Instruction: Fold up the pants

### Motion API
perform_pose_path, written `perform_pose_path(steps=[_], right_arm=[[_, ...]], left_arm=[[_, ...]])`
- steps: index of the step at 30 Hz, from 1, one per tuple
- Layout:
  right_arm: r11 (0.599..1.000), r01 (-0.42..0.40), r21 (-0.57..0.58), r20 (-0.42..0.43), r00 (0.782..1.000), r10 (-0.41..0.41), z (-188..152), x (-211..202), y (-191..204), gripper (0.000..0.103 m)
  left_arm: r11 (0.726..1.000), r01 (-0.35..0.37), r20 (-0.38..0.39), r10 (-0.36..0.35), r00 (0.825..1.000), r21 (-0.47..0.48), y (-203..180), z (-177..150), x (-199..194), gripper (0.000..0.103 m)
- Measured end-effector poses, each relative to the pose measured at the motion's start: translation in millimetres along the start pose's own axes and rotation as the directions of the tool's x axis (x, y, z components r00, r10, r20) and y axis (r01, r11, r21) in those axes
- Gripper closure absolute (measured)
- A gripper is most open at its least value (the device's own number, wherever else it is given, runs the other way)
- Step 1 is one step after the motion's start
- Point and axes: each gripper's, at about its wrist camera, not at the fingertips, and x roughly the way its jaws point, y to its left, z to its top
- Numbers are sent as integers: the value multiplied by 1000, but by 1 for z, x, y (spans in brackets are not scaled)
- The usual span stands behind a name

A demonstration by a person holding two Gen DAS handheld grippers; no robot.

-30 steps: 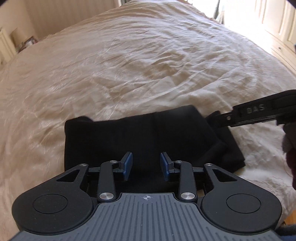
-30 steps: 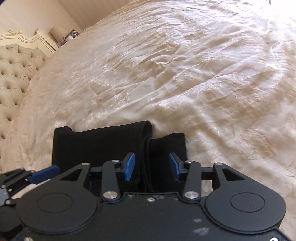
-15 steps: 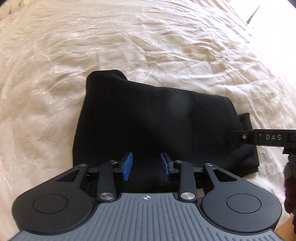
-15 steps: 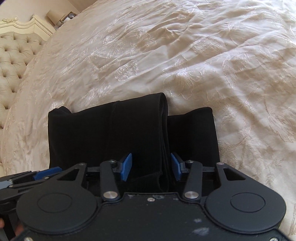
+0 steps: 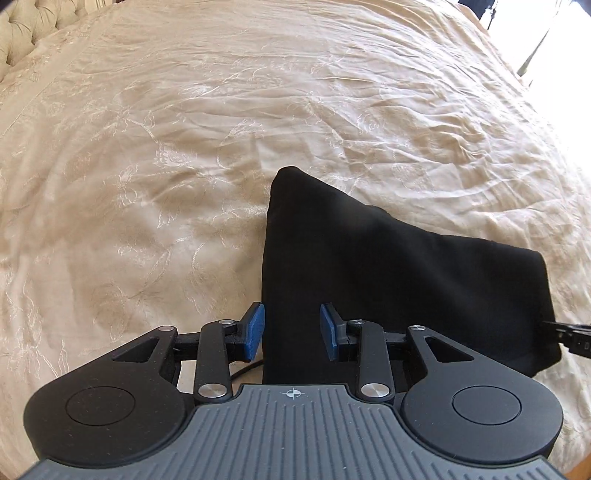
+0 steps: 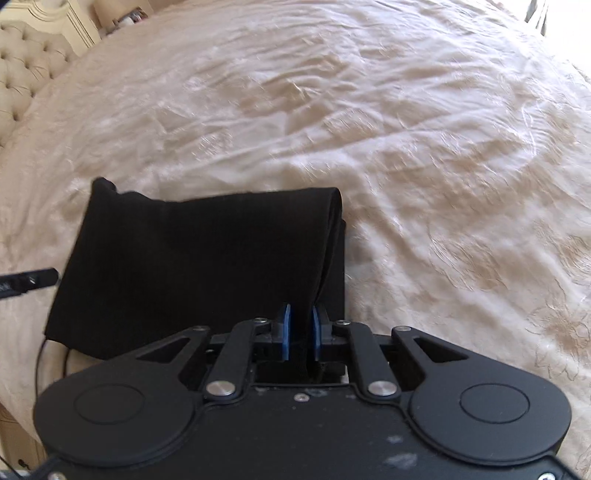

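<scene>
The black pants lie folded into a thick rectangle on the cream bedspread, near the front edge of the bed. My left gripper is open, its blue pads either side of the bundle's near left corner. In the right wrist view the pants show stacked layers at their right edge. My right gripper is shut on that near right edge of the pants. The tip of the right gripper shows at the far right of the left wrist view.
The cream embroidered bedspread stretches far beyond the pants. A tufted headboard and a nightstand with small items stand at the far left. A thin cable hangs at the bed's front edge.
My right gripper has closed on the right edge of the folded pants. My left gripper has shifted left to the bundle's left corner and stays open.
</scene>
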Motion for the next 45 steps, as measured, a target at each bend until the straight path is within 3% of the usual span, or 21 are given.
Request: perform_pose_path(steps=[9,14,17,20,24,28,32,37,41,45], right_arm=[[1000,0,12,-34,999,0,0,8,-4,86],[1000,17,9,-46,999,-16,-2,14,-2,82],[999,39,5,-51,998,-38,-3,18,3,80],[998,59,0,-56,997,-58,-3,22,8,77],[997,80,-16,-58,995,-81,-2,27,13,74],[997,81,-13,-59,995,-82,-1,26,13,73],[996,91,-21,-17,996,-91,3,12,14,73],[989,104,-106,92,991,-94,1,-9,27,63],[981,98,-168,19,995,-96,-10,6,32,60],[984,86,-155,-31,995,-92,-26,18,25,55]], left_arm=[[997,-18,7,17,1000,72,-21,43,28,71],[991,-64,-49,70,996,117,-27,70,68,71],[980,-86,-103,105,989,179,-29,77,97,70],[958,-97,-109,131,985,270,-36,76,111,69],[936,-118,-95,157,983,332,-45,72,113,69],[938,-139,-41,160,986,317,-42,70,91,69],[927,-172,35,170,985,334,-44,54,53,69],[911,-97,-2,107,994,400,-56,11,27,69],[901,-78,-88,127,988,426,-63,-30,35,69],[869,-117,-72,172,983,481,-70,-52,35,69]])
